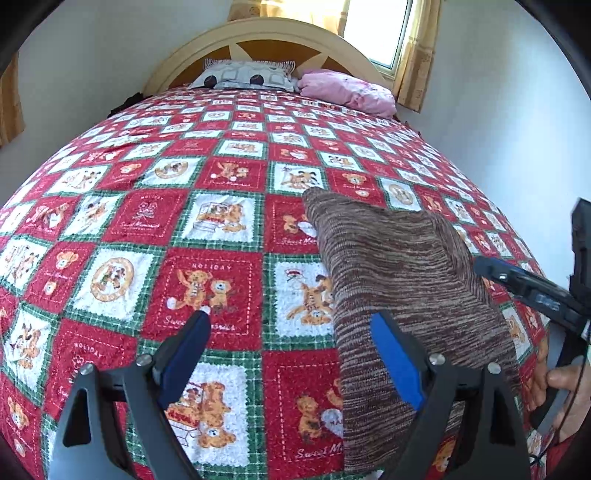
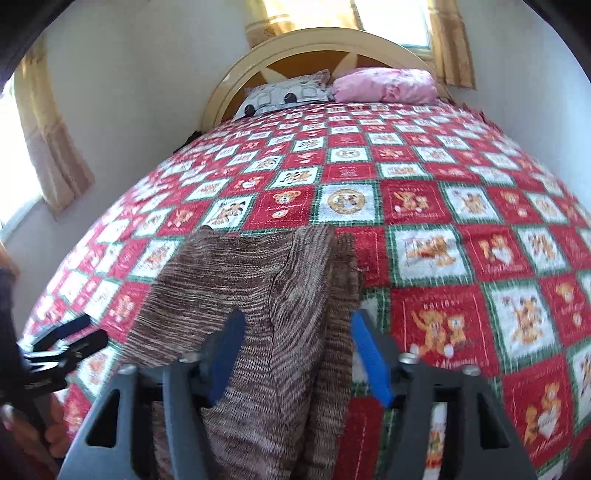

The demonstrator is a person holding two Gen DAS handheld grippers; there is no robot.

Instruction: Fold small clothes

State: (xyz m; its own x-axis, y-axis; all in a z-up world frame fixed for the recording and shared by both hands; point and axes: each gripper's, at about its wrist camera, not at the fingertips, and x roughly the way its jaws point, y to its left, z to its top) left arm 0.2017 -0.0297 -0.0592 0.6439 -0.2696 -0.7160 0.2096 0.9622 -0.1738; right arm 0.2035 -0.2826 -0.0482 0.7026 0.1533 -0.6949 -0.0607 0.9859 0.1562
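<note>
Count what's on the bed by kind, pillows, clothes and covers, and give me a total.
Pillows: 2, a grey patterned pillow and a pink pillow
Clothes: 1, a brown knit garment
Covers: 1, the red teddy-bear quilt
Total: 4

A home bedroom: a bed [image 1: 221,229] under a red-and-green teddy-bear quilt, two pillows [image 1: 343,92] against a rounded wooden headboard [image 1: 258,33] at the far end, and curtained windows [image 1: 384,29] in plain white walls.
</note>
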